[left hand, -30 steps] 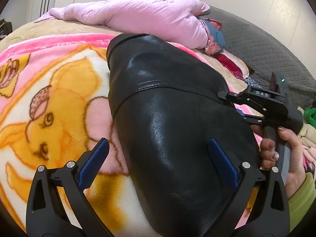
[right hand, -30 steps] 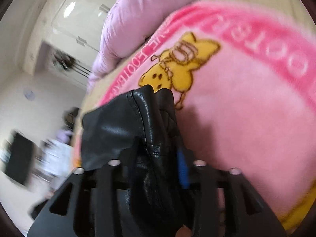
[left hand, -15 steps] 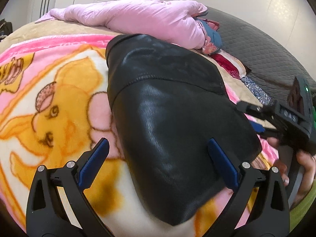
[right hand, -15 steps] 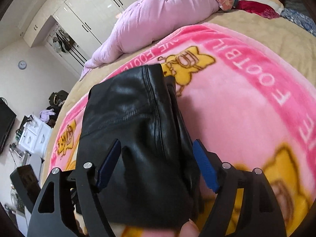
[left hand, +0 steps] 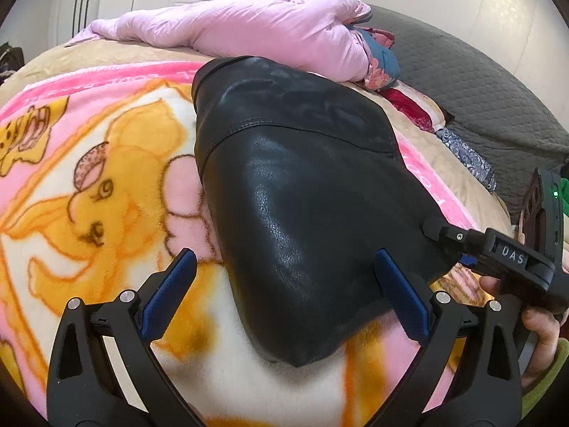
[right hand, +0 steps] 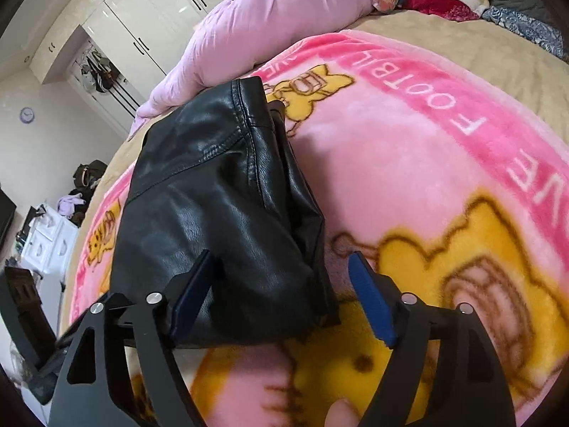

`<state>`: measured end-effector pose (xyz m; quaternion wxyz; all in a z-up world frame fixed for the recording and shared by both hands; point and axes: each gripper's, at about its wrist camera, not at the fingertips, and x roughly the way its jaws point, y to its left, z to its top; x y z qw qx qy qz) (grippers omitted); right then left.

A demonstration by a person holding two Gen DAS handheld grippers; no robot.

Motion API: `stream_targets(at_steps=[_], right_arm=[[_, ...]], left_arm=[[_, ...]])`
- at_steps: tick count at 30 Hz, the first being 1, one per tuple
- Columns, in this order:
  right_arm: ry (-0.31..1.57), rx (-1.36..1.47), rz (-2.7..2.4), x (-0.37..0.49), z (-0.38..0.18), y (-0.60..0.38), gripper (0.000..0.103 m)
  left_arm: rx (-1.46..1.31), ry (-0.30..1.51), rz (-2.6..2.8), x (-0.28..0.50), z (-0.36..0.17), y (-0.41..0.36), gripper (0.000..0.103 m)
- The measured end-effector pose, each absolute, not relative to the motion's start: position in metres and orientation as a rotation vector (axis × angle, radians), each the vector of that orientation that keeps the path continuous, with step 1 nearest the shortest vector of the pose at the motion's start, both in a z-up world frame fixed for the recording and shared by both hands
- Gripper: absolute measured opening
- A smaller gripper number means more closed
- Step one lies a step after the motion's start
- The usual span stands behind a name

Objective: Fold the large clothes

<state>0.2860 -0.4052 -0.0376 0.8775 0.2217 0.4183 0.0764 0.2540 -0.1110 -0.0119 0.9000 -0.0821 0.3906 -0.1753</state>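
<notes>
A black leather garment (left hand: 302, 206) lies folded in a compact bundle on a pink and yellow cartoon blanket (left hand: 89, 192). It also shows in the right wrist view (right hand: 220, 213), with its stacked edges facing right. My left gripper (left hand: 284, 284) is open and empty, hovering just above the bundle's near end. My right gripper (right hand: 284, 284) is open and empty at the bundle's near right corner. It shows in the left wrist view (left hand: 498, 252) at the bundle's right edge, held by a hand.
A pink padded jacket (left hand: 249, 28) lies across the far side of the bed. Folded colourful clothes (left hand: 380, 60) sit beside it. A grey quilt (left hand: 480, 89) covers the right side. White wardrobes (right hand: 142, 10) and a cluttered white cabinet (right hand: 46, 242) stand beyond the bed.
My right gripper has let go of the leather garment, opened, and drawn back. The garment now lies flat, folded on the blanket. My left gripper stayed open, backing off slightly.
</notes>
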Motion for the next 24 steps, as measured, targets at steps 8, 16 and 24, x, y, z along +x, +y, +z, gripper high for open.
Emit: stream_targets(at_steps=[8, 16, 24], right_arm=[[0.874, 0.507, 0.197, 0.276, -0.041, -0.406, 0.060], [0.769, 0.407, 0.101, 0.247, -0.019, -0.402, 0.085], [0.633, 0.426, 0.081, 0.210, 0.004, -0.409, 0.097]], left_arm=[[-0.153, 0.812, -0.340, 0.247, -0.007, -0.109, 0.093], [-0.172, 0.794, -0.330, 0.236, 0.003, -0.105, 0.093], [-0.145, 0.723, -0.321, 0.209, 0.024, -0.099, 0.094]])
